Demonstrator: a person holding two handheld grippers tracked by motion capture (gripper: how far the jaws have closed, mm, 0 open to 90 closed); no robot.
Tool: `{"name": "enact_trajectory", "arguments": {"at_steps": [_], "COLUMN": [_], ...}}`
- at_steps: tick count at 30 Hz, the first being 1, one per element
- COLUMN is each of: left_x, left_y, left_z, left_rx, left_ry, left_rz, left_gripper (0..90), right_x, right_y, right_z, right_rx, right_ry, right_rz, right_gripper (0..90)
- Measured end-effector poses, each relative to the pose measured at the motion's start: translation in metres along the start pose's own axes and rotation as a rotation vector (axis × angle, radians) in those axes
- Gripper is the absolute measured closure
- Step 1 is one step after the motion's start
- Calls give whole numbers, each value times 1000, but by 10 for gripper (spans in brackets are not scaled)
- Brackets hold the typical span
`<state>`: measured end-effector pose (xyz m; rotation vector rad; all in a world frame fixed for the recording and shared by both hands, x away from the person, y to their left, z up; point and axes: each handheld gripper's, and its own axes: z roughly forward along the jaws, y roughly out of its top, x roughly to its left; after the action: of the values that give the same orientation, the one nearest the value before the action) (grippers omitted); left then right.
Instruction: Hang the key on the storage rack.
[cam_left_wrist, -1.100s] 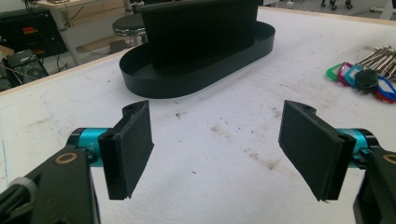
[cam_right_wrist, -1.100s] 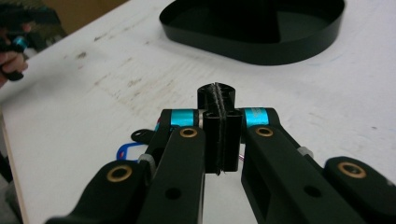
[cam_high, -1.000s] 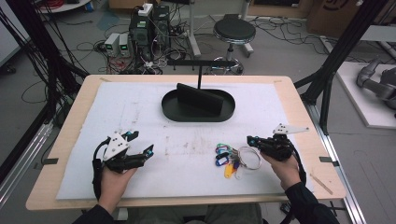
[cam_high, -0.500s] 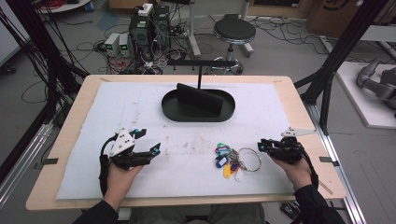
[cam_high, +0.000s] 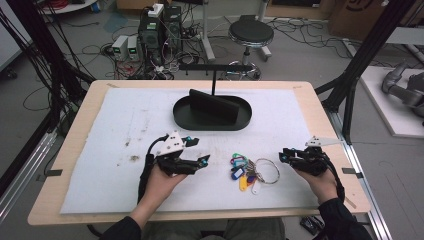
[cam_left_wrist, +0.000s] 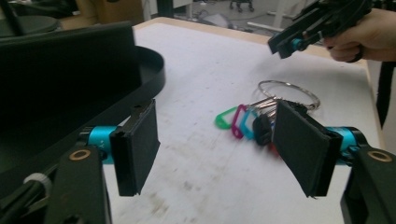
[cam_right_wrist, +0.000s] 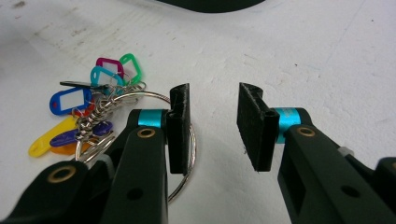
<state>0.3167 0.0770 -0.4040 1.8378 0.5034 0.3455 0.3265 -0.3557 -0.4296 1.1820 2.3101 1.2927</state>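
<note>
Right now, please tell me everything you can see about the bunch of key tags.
The bunch of key tags lies flat on the white mat, between the two grippers, touched by neither. Plastic tags in green, magenta, teal, blue, yellow, orange and purple fan out from small rings, chained to one large metal ring. Near it stands the black tray.

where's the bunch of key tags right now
In the high view the bunch of key tags lies on the white mat, between the left gripper and right gripper.

High cam: overhead, faces fwd/down on table (cam_high: 75, 150). Gripper cams: low, close, along jaws; both share key bunch (cam_left_wrist: 254, 122).
</note>
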Motion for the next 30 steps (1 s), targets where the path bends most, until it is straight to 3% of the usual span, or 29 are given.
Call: {"name": "enact_trajectory", "arguments": {"at_steps": [4,12,16,17,19,24,30], "left_x": [-5,-10,-14,-17,-19,-23,-25], "left_y": [9,21,24,27,28,29,28], "left_z": [23,68,87,101,112,134,151], "left_rx": [12,37,71,112,145,206,239], "left_ry": [-63,-134,-164,-183,-198,-205,-206], "left_rz": [-35,-85,-104,-117,-124,-136,-164], "left_gripper": [359,387,398,399,408,428,460], "right_x": [-2,-4,-7,-7,-9,-11,-13], "right_y": [1,2,3,2,2,1,1], "right_z": [1,-5,-10,-11,-13,-16,-19], "right_rx": [-7,-43,-64,-69,-75,-86,-95], "right_ry": [-5,-36,-62,-68,-75,-88,-94], "right_rz": [5,5,4,4,7,10,11], "right_gripper": [637,636,634,634,634,636,638]}}
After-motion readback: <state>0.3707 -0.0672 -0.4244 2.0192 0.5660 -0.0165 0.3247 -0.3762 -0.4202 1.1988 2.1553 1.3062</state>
